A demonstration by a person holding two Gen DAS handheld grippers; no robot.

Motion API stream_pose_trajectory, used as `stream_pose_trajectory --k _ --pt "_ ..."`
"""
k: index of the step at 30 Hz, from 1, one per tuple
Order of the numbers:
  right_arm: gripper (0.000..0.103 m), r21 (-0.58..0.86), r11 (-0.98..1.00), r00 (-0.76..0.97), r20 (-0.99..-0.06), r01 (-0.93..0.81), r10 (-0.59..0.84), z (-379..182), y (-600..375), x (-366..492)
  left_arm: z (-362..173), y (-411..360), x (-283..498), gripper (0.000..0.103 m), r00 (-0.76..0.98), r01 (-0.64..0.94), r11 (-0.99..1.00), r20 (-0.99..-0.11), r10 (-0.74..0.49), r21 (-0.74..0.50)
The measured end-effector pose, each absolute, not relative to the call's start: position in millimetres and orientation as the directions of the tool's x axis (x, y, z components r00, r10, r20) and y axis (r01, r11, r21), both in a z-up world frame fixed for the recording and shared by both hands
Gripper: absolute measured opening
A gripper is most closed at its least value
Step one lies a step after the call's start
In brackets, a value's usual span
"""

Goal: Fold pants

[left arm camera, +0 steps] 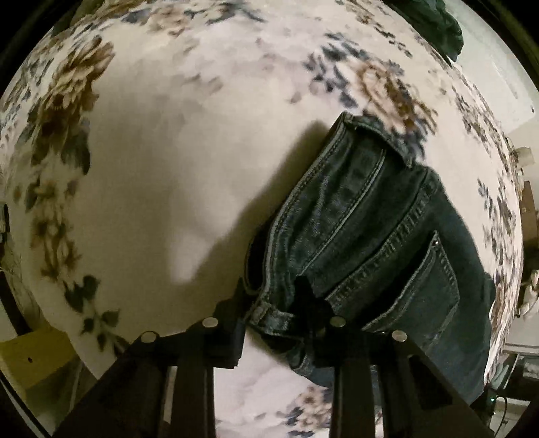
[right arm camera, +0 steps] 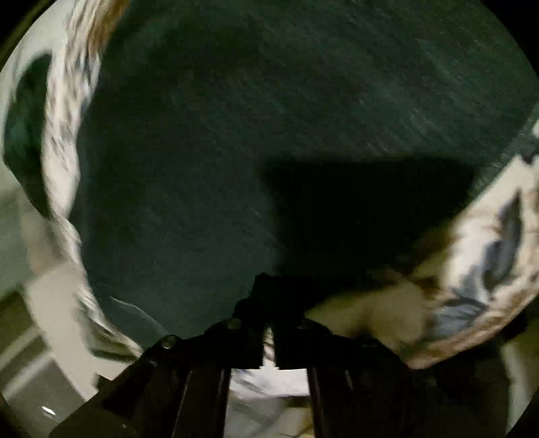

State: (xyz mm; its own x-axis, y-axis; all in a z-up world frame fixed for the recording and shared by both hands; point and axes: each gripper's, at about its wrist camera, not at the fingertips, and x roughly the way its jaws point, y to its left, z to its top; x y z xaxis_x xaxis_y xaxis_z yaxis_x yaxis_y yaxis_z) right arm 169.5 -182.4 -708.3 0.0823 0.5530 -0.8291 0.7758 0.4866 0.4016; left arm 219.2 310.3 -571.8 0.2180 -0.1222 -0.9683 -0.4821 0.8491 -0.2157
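Dark blue denim pants (left arm camera: 370, 219) lie on a floral bedspread (left arm camera: 161, 141), waist end toward the camera, with a back pocket (left arm camera: 414, 296) facing up. My left gripper (left arm camera: 273, 313) points steeply down, its jaws closed on the waistband by a belt loop. The right wrist view is blurred, and the same dark cloth (right arm camera: 235, 134) fills most of it. My right gripper (right arm camera: 267, 296) has its jaws together at the cloth's near edge. The tips are too dark to tell whether any cloth is pinched between them.
The bedspread (right arm camera: 471, 269) also shows at the right of the right wrist view. A dark green garment (left arm camera: 438, 23) lies at the bed's far right corner. A yellowish box (left arm camera: 30, 357) stands beside the bed at the lower left. Pale floor (right arm camera: 20, 252) lies past the bed edge.
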Motion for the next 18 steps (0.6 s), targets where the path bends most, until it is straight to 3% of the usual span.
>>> stream_pose_trajectory --k 4,6,8,10,15,18 --pt "0.002 0.358 0.634 -0.069 -0.835 0.685 0.546 -694.5 -171.6 178.0 -574.0 319.1 220.5 0.026 0.215 -0.482 0.847 -0.968 -0.133 -0.224" --pt "0.004 0.416 0.674 -0.068 -0.820 0.611 0.568 -670.8 -163.6 198.0 -575.1 324.0 218.4 0.026 0.219 -0.487 0.842 -0.966 -0.139 -0.232" --pt "0.022 0.475 0.701 -0.053 -0.807 0.532 0.588 -644.3 -155.2 227.9 -577.9 319.7 214.2 0.026 0.224 -0.493 0.836 -0.964 -0.143 -0.239" --pt "0.062 0.537 0.709 -0.015 -0.793 0.457 0.609 -622.1 -144.8 273.2 -577.8 317.7 210.8 0.026 0.226 -0.499 0.832 -0.963 -0.146 -0.243" --pt "0.063 0.584 0.763 0.017 -0.797 0.278 0.604 -608.4 -107.7 394.7 -580.3 306.8 223.3 0.026 0.223 -0.497 0.832 -0.963 -0.153 -0.247" --pt "0.063 0.566 0.795 -0.104 -0.797 0.217 0.595 -630.0 -84.6 438.3 -578.1 307.2 222.8 0.026 0.221 -0.491 0.834 -0.962 -0.160 -0.251"
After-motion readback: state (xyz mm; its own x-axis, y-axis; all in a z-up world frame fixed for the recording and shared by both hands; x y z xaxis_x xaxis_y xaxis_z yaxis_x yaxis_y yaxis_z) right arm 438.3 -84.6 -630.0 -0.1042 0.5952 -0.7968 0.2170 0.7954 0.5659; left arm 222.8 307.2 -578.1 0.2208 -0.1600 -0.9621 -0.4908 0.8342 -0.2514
